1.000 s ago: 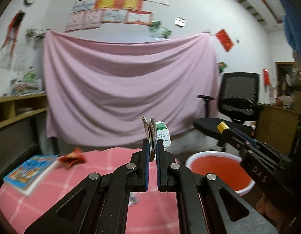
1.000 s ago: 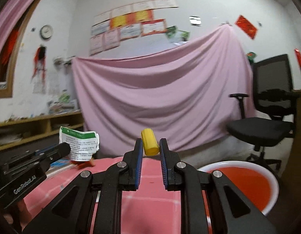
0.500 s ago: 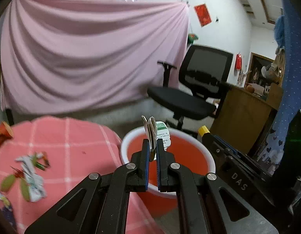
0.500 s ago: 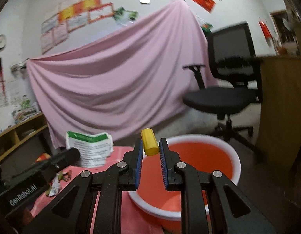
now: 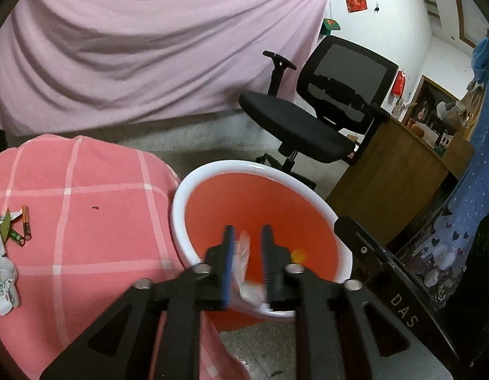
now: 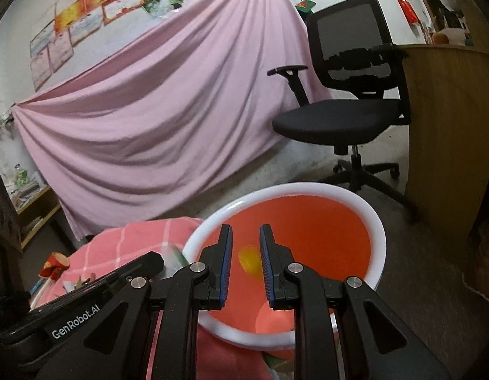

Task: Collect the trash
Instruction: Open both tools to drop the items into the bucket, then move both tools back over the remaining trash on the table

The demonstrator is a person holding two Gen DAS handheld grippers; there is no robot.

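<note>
Left gripper (image 5: 247, 255) jaws just opened, paper (image 5: 244, 253) loose, right gripper (image 6: 244, 255) parted, yellow piece (image 6: 249, 261) free.

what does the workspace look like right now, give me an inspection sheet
surface: pink checked cloth, mostly bare
job's things: red basin with a white rim beside the cloth; white paper and yellow piece over it, both blurred
clutter: batteries and wrappers on the cloth
grippers: left gripper has just been opening, the paper loose between its jaws; right gripper jaws slightly apart, the yellow piece below their tips, grip unclear
cables: nothing seen
surroundings: pink sheet on the wall, office chair, wooden desk
</note>
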